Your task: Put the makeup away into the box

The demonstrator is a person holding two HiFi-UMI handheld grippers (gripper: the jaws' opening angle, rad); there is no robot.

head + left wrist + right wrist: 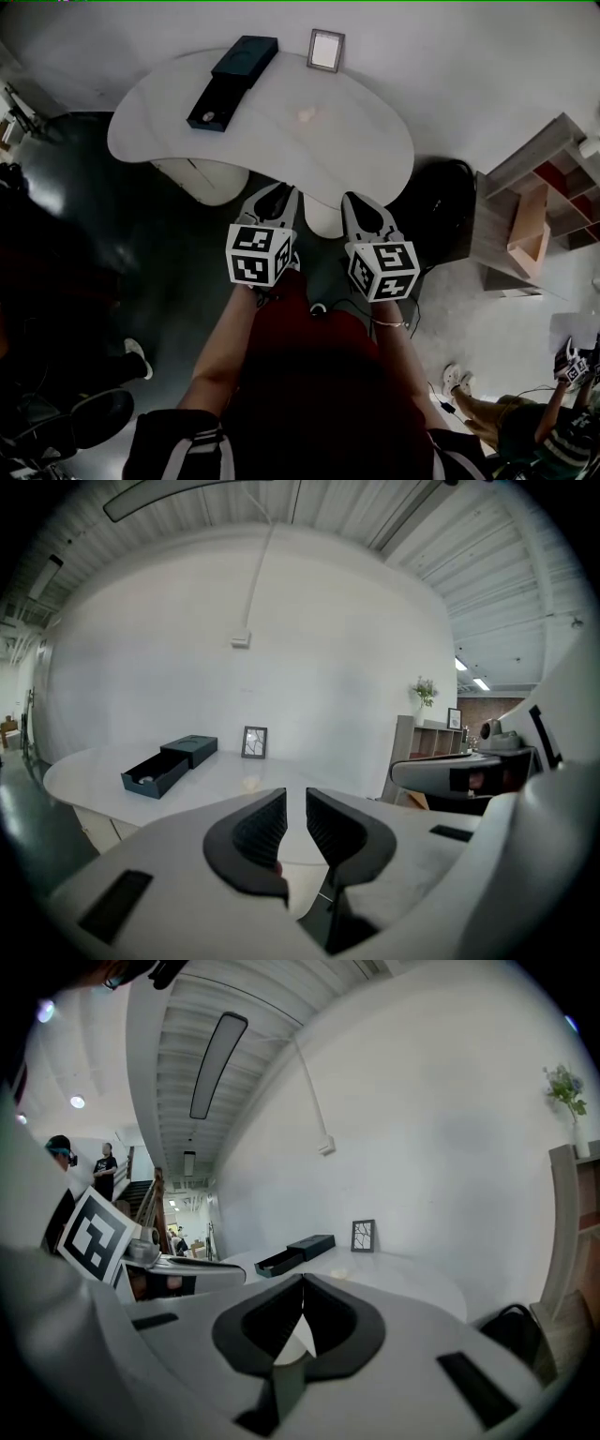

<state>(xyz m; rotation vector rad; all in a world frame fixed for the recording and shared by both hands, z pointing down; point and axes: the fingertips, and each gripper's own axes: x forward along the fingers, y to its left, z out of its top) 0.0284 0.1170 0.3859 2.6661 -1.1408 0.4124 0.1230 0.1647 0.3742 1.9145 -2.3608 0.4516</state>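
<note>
Casings of the left gripper (273,193) and right gripper (364,202) are pale grey, with black ribbed pads (261,829). Each carries a cube (260,253) bearing black-and-white square markers. The person wears a dark red top (314,375) and a thin wristband (390,323).

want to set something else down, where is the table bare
The table is bare on its right lobe, past the small pale item, and at near-left, in front of the open box. Only the back edge is busy: box and picture frame.
</note>
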